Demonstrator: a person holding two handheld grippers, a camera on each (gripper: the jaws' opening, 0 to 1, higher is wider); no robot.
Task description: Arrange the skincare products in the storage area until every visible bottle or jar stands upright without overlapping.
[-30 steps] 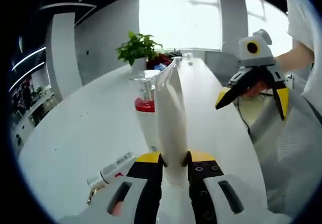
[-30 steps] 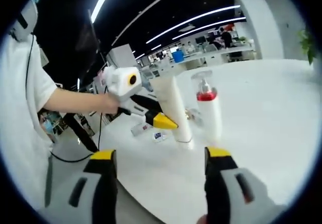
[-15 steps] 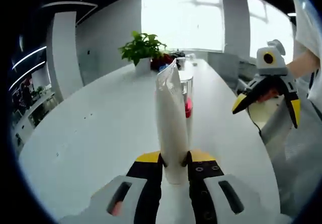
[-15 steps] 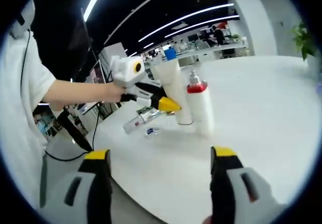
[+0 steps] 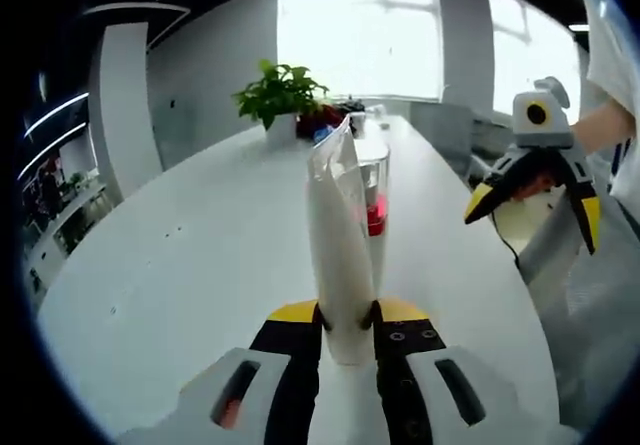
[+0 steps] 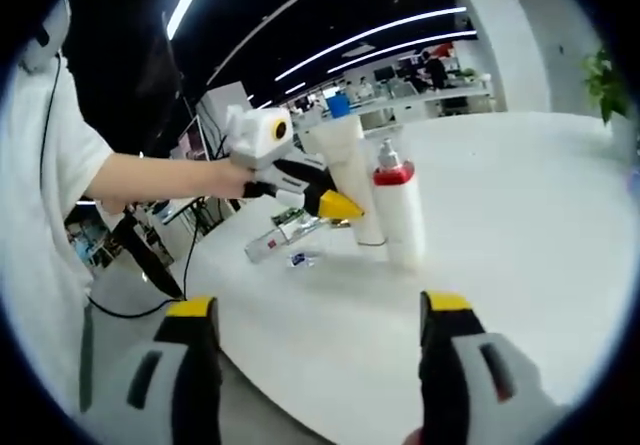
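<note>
Two upright: white tube (image 5: 340, 235) and pump bottle (image 6: 398, 215), side by side on bench (image 6: 520, 225).
Left tool (image 5: 346, 317): clamped on tube base.
Right tool (image 6: 320, 310): jaws spread, empty.
Left to do: small tube (image 6: 285, 237) lying flat.

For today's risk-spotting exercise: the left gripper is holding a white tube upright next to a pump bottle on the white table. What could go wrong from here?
1. The white tube, clamped near its base by the left gripper, stands very close to the red-collared pump bottle; a careless release or sideways move could knock either over.
2. A small tube lies flat on the table beside them, so the arrangement likely isn't finished.
</note>
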